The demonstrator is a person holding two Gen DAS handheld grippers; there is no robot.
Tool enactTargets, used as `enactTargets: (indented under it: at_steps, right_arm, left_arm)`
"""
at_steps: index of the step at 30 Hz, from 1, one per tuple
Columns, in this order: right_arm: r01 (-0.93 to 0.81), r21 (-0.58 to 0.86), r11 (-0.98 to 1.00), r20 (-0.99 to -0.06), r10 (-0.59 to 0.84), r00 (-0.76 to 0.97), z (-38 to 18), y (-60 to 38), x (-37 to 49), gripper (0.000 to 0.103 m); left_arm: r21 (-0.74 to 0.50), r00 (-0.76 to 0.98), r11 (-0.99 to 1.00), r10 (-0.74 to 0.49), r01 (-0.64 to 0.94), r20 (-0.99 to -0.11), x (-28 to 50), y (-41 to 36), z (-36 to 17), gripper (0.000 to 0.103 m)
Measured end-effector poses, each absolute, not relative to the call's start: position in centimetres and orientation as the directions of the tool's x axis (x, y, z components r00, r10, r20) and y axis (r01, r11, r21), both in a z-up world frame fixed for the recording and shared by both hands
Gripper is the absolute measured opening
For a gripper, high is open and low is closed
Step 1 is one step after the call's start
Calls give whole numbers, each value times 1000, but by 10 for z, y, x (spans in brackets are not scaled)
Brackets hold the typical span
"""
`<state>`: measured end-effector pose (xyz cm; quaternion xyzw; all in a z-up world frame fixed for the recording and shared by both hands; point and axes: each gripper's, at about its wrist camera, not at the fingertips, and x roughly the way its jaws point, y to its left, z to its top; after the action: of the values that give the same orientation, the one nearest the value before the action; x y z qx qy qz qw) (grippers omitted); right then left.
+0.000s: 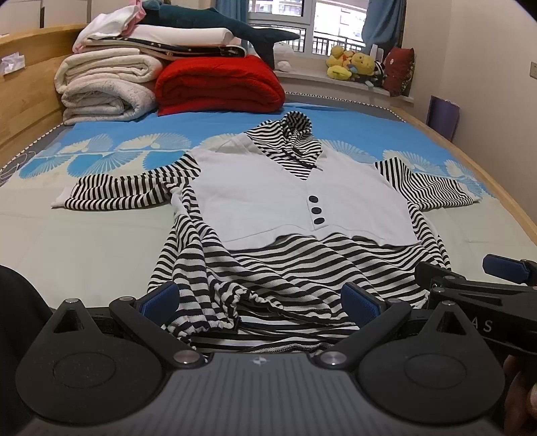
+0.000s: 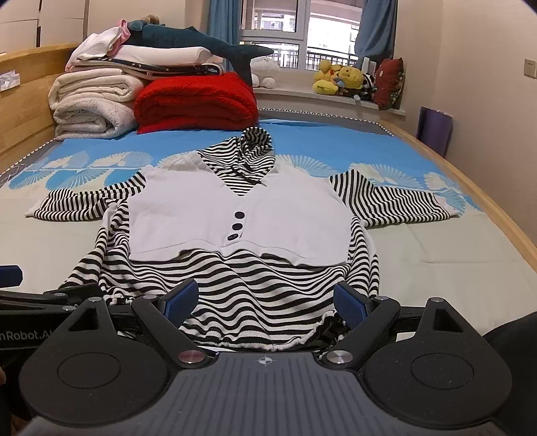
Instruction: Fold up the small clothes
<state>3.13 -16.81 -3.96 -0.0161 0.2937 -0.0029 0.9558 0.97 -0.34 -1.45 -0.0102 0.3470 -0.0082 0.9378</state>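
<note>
One hooded top, three buttons

Bare bed flanks the hoodie; stacked blankets block the far left corner.

Daylight enters a bedroom through a window hung with blue curtains. A wooden-framed bed fills the room, folded blankets stacked at its far end. Plush toys line the sill between pale walls.
</note>
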Motion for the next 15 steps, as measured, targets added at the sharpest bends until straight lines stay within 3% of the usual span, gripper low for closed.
enactTargets:
  at_steps: [15]
  right_arm:
    - [12,23,1000,-537,2,844,-32,-173,28,88]
  left_arm:
    - [10,779,1000,6,0,-627,15,-3,-5,102]
